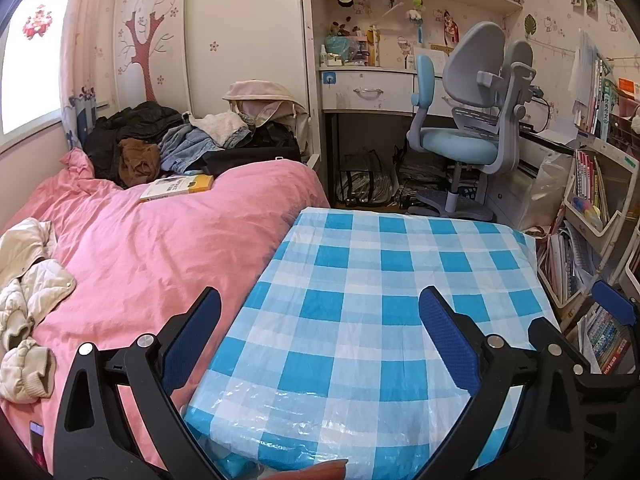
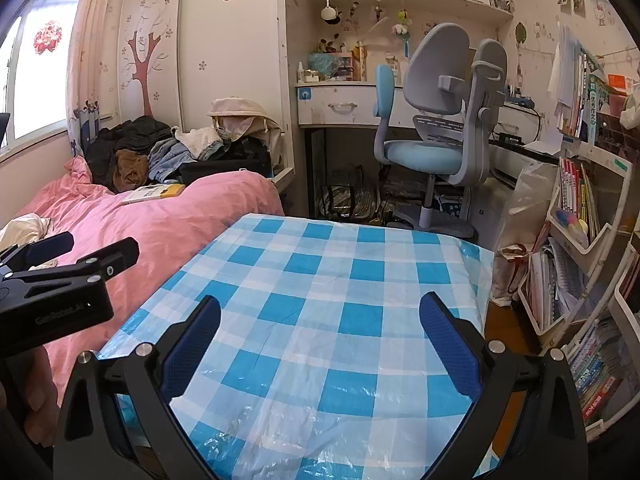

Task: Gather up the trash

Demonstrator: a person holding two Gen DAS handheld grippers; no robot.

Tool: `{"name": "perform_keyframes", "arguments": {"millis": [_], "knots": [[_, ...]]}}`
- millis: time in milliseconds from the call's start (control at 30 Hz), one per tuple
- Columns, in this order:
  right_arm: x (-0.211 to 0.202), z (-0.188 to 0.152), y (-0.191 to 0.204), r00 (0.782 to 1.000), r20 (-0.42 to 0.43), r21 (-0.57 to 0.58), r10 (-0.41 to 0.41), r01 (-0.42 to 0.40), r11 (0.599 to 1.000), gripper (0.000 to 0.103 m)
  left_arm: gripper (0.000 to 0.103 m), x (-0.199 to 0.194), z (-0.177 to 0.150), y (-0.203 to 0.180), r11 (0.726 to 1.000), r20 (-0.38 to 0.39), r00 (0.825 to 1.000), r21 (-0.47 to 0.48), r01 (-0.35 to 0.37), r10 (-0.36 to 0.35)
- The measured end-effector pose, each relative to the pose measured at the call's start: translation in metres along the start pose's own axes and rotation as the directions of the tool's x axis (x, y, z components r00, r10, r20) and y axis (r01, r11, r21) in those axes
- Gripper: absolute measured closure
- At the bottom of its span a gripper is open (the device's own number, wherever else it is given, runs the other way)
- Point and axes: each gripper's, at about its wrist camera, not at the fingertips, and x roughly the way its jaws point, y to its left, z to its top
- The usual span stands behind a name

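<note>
both grippers are hanging wide open, holding nothing: left gripper (image 1: 320,332) and right gripper (image 2: 320,332) over the blue checked desk (image 1: 360,280), beside the pink bed (image 1: 160,240). trash is not showing in either view.

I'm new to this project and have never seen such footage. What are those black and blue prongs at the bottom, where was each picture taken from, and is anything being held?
There is no robot here: a person holds a two-finger gripper in each hand, and each carries a wide-angle camera looking forward along its fingers. One picture comes from the left gripper, the other from the right gripper. The prongs are the fingers with blue pads. Both grippers are open and hold nothing. They hover over a table with a blue checked cloth, on which I see no objects or trash. Beside it is a bed with a pink duvet, a book and piled clothes. Behind stands a blue chair.
</note>
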Motion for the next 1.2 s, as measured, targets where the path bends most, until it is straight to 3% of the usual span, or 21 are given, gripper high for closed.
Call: {"name": "perform_keyframes", "arguments": {"millis": [467, 733, 833, 1000, 1200], "knots": [[0.010, 0.000, -0.005, 1.000, -0.020, 0.006, -0.004, 0.005, 1.000, 0.008, 0.007, 0.008, 0.001, 0.000, 1.000, -0.008, 1.000, 0.001, 0.010, -0.010], [0.040, -0.009, -0.016, 0.993, -0.115, 0.017, -0.027, 0.029, 0.999, 0.008, 0.007, 0.015, 0.002, 0.004, 1.000, -0.019, 1.000, -0.019, 0.022, -0.022], [0.059, -0.014, -0.025, 0.983, -0.177, 0.024, -0.046, 0.051, 0.998, 0.008, 0.007, 0.013, 0.003, 0.008, 0.999, 0.000, 0.999, -0.017, 0.042, -0.042], [0.101, -0.032, -0.045, 0.940, -0.338, 0.038, -0.053, 0.070, 0.997, 0.008, 0.007, 0.013, 0.006, 0.010, 0.999, -0.014, 0.999, 0.019, 0.032, -0.032], [0.126, -0.052, -0.061, 0.909, -0.408, 0.032, -0.086, 0.109, 0.994, 0.008, 0.007, 0.016, 0.008, 0.014, 0.996, -0.080, 0.994, 0.029, 0.082, -0.079]]}}
